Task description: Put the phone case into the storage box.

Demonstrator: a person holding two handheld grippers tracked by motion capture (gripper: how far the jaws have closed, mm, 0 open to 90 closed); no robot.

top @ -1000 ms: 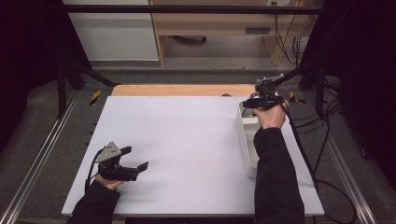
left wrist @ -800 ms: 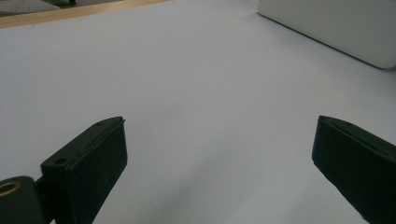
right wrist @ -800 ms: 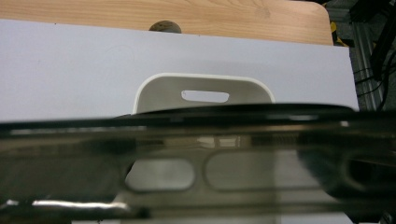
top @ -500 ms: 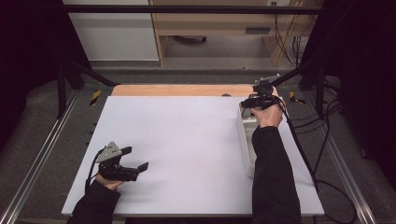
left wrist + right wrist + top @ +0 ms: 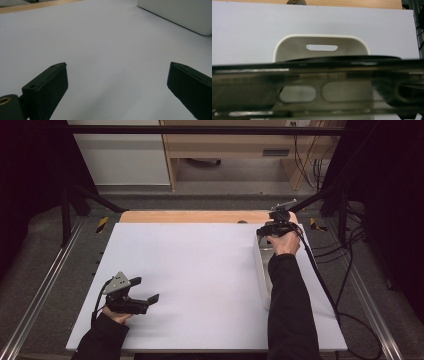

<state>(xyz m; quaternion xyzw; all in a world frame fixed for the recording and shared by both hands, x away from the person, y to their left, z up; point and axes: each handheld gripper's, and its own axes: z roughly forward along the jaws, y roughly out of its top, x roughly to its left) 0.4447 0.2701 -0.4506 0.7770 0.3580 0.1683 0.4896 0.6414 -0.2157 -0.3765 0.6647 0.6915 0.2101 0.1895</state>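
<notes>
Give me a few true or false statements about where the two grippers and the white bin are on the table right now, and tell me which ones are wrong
1. The left gripper has its jaws spread apart over bare table. True.
2. The white bin sits along the left edge of the white table. False: it lies along the right side, partly under the person's right forearm.
3. The right gripper is at the far end of the bin. True.
4. The bin's end wall has a slot-shaped handle hole. True.
5. The left gripper is touching the bin. False: it sits well apart from it, near the table's front left corner.
</notes>
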